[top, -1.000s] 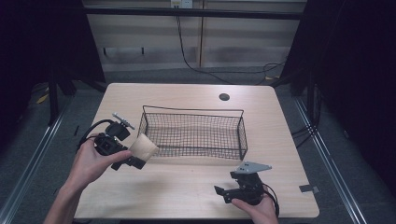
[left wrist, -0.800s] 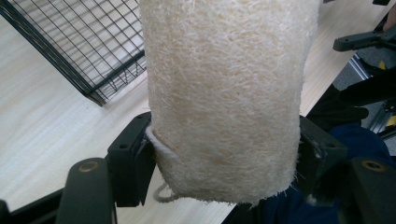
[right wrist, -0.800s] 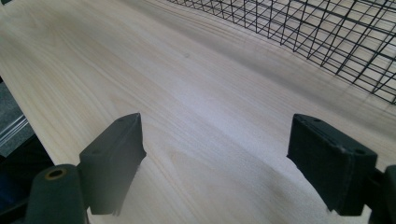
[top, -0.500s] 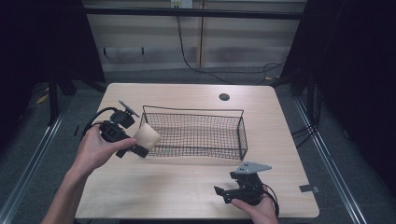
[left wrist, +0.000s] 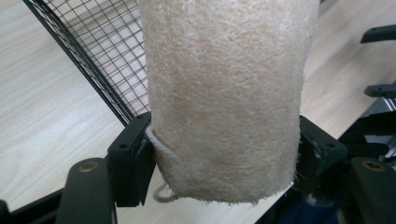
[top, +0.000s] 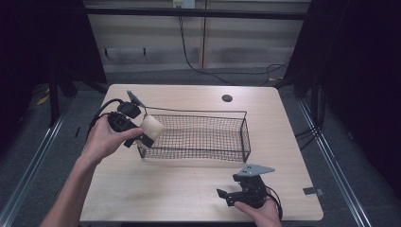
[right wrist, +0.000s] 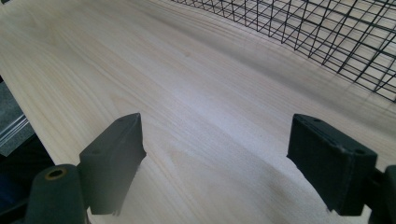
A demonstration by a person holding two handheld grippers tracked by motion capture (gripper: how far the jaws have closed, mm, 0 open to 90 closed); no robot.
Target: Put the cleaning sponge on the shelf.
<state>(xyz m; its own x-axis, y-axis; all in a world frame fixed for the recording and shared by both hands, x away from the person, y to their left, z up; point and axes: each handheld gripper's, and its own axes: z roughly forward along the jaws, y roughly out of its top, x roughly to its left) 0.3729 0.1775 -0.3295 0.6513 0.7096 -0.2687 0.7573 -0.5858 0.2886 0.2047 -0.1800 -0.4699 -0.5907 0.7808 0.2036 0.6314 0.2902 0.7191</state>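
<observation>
The wooden table (top: 156,189) carries a black wire basket (top: 198,135), and everything here is best placed against that basket. Its left end wall is where the work is: the loofah (top: 152,127), a pale fibrous cylinder, hangs at that end, level with the rim and probably just over it, though the high view leaves the overlap uncertain. The left gripper (top: 144,135) has its jaws clamped on the loofah's sides, with a small string loop (left wrist: 161,191) at its lower edge. To finish well, carry the loofah further inward past the rim wire, lower it near the mesh floor, then release. The right gripper (top: 226,195) rests in front of the basket's right half, jaws spread wide and empty.
</observation>
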